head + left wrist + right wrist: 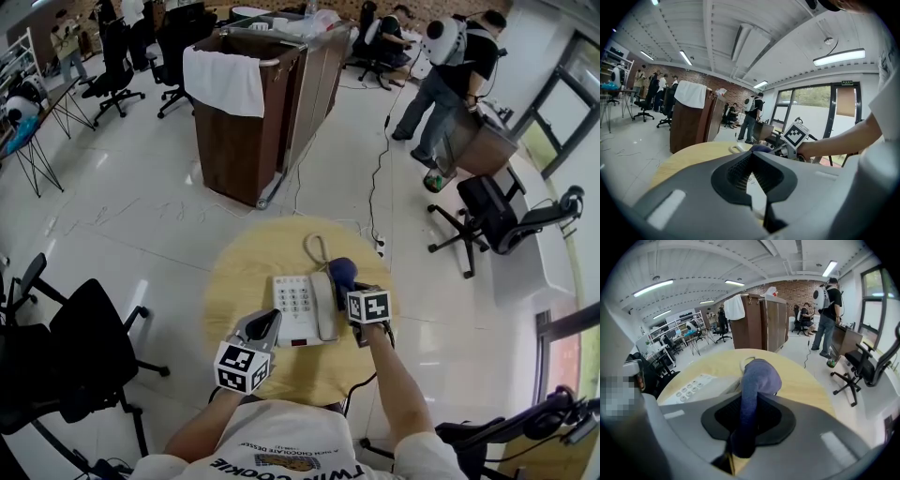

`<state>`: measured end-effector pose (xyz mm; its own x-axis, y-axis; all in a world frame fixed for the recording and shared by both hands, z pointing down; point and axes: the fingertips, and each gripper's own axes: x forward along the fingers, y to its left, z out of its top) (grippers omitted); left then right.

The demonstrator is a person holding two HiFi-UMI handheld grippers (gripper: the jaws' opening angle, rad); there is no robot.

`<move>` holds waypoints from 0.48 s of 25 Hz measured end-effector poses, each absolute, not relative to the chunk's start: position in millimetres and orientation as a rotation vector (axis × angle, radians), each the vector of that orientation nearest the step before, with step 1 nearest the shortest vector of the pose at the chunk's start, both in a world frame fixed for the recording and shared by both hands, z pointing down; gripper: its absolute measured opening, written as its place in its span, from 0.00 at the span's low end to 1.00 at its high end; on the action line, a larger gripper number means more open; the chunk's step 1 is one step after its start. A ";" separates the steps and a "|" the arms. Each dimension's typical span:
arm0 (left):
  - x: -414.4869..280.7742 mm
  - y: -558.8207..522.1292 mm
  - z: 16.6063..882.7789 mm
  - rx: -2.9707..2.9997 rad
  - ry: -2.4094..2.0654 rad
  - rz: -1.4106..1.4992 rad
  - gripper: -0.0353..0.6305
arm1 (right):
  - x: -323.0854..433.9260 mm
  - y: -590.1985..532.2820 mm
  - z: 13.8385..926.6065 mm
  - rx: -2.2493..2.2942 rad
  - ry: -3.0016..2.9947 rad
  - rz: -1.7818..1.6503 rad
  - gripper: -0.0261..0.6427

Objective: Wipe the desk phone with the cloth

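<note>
A white desk phone (298,309) lies in the middle of a round wooden table (234,281), its handset (325,305) on the right side and its coiled cord (315,248) beyond. My right gripper (350,287) is shut on a blue cloth (341,273), held over the handset's far end. In the right gripper view the cloth (758,378) sticks up from between the jaws, with the phone's keypad (691,387) to the left. My left gripper (271,320) is shut and empty at the phone's near left corner; in its own view its tips (751,157) meet over the phone.
A brown cabinet (258,112) draped with a white towel (225,80) stands on the floor beyond the table. Black office chairs sit at the left (84,347) and right (502,220). A person (455,70) stands far right. A cable (375,178) runs across the floor.
</note>
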<state>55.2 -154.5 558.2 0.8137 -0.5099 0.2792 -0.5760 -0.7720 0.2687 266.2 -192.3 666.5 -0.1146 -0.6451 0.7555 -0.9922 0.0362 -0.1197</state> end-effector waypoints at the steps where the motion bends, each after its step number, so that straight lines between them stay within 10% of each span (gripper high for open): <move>1: 55.2 -154.7 557.2 2.657 -0.821 0.268 0.04 | 267.0 -199.7 665.5 1.642 -1.817 0.868 0.14; 12: 53.6 -150.3 563.5 2.643 -0.793 0.279 0.04 | 259.5 -276.9 660.6 1.387 -1.808 0.565 0.14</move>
<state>53.6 -150.3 563.5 0.8224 -0.4906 0.2881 -0.5629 -0.7749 0.2874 259.5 -276.9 660.6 -0.1076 -0.6026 0.7908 -0.9455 0.3078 0.1059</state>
